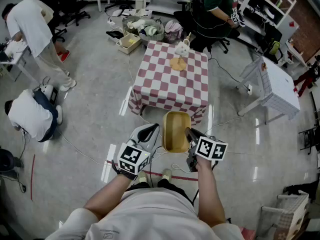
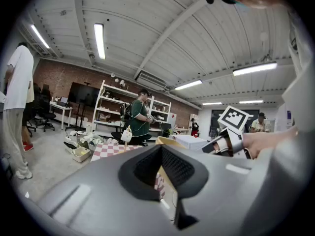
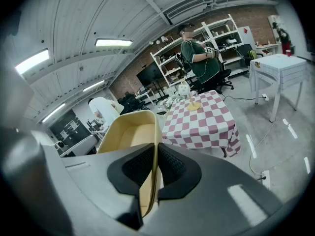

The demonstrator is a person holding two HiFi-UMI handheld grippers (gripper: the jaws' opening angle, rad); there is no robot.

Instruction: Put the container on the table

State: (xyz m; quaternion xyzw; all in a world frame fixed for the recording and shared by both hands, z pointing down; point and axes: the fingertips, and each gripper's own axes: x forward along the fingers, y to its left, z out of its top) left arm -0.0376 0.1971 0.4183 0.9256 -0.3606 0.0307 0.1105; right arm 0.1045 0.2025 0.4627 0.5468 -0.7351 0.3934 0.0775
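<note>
The right claw [image 3: 155, 154] is clamped on one wall of the single tan container [image 3: 125, 132], carrying it in the air well short of the one checked table [image 1: 165, 89], probably its destination, while the left claw [image 2: 162, 156] hangs beside it, parted and empty, seemingly spare.

A person in a white shirt and pale trousers [image 1: 30, 21] is bending forward at the far left. Nearer the camera, a second person in a white top and blue trousers [image 1: 31, 115] is crouching on the glossy grey floor [image 1: 90, 99]. A person in a dark green shirt [image 1: 218, 1] is standing near white open shelving [image 1: 265, 4]. A cream open box [image 1: 129, 42] is lying just beside a grey round tub [image 1: 150, 31] full of oddments. A small table draped in white cloth [image 1: 277, 86] is standing at the right.
</note>
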